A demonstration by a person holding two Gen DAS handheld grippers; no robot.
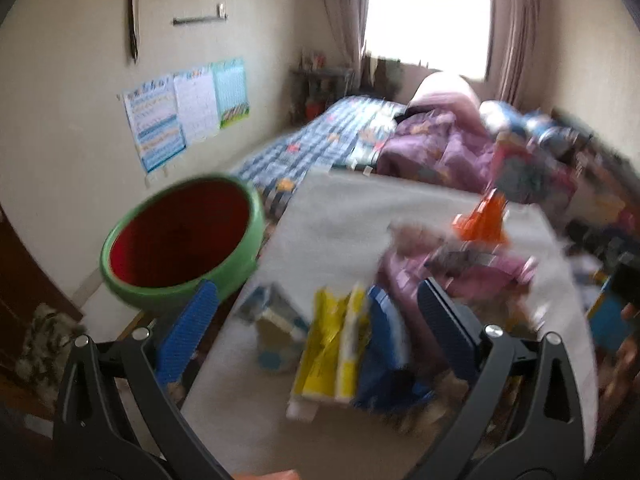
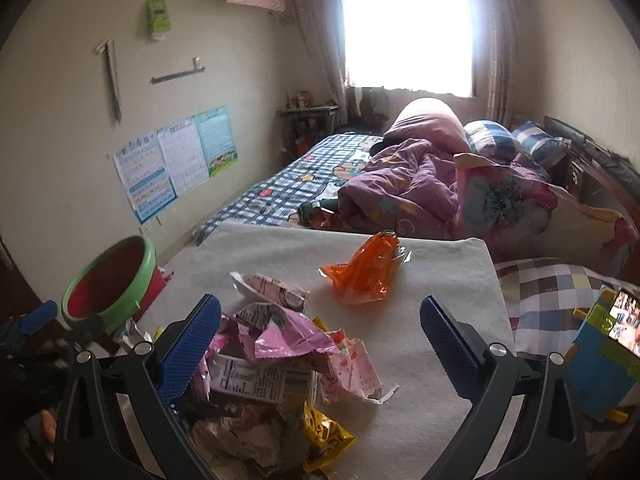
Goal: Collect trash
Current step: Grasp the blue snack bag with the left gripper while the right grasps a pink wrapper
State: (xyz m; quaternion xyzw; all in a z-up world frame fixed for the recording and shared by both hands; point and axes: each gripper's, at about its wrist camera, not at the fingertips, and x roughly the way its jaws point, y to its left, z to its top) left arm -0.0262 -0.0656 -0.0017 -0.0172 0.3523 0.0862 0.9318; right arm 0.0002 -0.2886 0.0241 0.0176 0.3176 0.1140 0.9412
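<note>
Both tools, left tool and right tool, are hanging released over wrappers lying near the bench's left edge beside the bin.

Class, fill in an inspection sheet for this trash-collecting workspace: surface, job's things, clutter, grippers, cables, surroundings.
Surface: grey cloth-covered table, partly bare.
Job's things: green-rimmed red bin at the table's left edge; crumpled orange plastic wrapper lying apart; pile of pink and yellow snack wrappers near the front.
Clutter: nothing seen beyond the trash.
Grippers: left gripper open; right gripper open, empty.
Cables: nothing seen.
Surroundings: bed with purple quilt; wall posters; bright window.
</note>
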